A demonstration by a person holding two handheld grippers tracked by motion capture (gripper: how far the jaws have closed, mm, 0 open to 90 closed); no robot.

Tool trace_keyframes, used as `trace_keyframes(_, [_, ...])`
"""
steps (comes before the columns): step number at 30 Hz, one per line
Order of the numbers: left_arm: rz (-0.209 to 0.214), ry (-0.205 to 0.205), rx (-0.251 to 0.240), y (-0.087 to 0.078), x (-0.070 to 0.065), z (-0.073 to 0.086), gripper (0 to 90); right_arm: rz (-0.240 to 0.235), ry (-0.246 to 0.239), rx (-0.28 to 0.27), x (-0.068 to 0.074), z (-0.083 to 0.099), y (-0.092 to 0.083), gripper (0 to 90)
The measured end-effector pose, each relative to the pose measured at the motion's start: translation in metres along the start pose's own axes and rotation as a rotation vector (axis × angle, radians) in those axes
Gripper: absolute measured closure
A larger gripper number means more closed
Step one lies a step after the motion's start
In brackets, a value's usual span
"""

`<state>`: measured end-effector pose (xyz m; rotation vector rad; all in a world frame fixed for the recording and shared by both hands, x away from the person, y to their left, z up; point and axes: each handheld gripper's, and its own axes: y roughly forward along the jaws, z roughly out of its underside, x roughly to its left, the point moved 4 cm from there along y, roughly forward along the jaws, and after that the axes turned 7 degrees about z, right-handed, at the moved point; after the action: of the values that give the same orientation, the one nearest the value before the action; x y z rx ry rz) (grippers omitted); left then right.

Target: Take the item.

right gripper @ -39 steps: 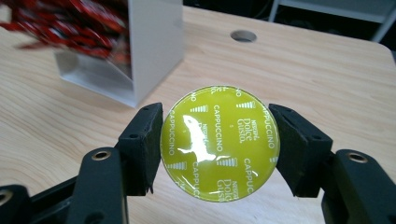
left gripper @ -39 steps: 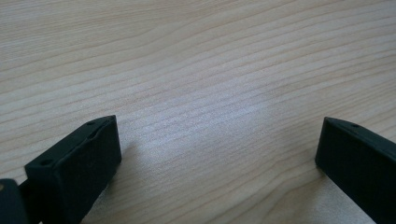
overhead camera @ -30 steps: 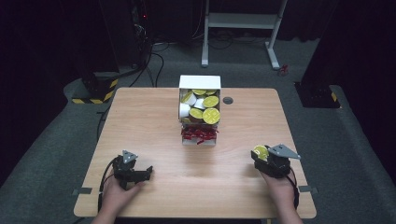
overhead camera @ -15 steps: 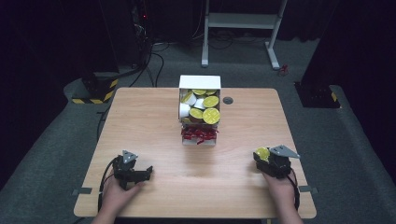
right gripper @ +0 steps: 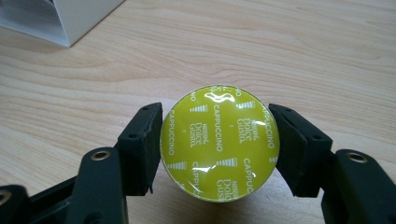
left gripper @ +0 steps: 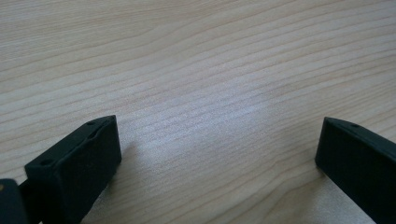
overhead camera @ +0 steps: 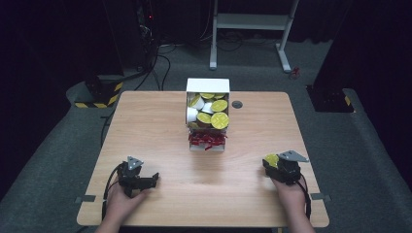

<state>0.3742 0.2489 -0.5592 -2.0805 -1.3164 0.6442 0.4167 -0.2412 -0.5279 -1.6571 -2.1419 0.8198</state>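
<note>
A round yellow-green foil-lidded coffee capsule (right gripper: 220, 142) is clamped between the right gripper (right gripper: 219, 144) pads; the left gripper (left gripper: 219, 154) is held wide, empty, over the wooden table (left gripper: 196, 70).

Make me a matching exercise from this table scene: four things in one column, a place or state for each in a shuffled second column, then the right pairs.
1. capsule
2. left gripper
3. white box
4. red packets

a. jaws wide apart over bare wood
b. at the far middle of the table, full of capsules
c. clamped between the right gripper's jaws
d. heaped at the box's near end

Pairs: 1-c, 2-a, 3-b, 4-d
</note>
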Motion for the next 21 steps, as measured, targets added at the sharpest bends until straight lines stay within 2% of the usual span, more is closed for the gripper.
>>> trace_keyframes(9, [0.000,0.000,0.000,0.0000,0.0000,0.0000,0.6,-0.012,0.003,0.023,0.0052,0.0009,0.0060,38.6])
trace_keyframes(11, [0.000,0.001,0.000,0.0000,0.0000,0.0000,0.6,-0.016,-0.014,0.027,0.0062,0.0015,0.0084,38.6])
trace_keyframes(21, [0.000,0.000,0.000,0.0000,0.0000,0.0000,0.7,-0.022,0.003,0.027,0.0082,0.0029,0.0096,38.0])
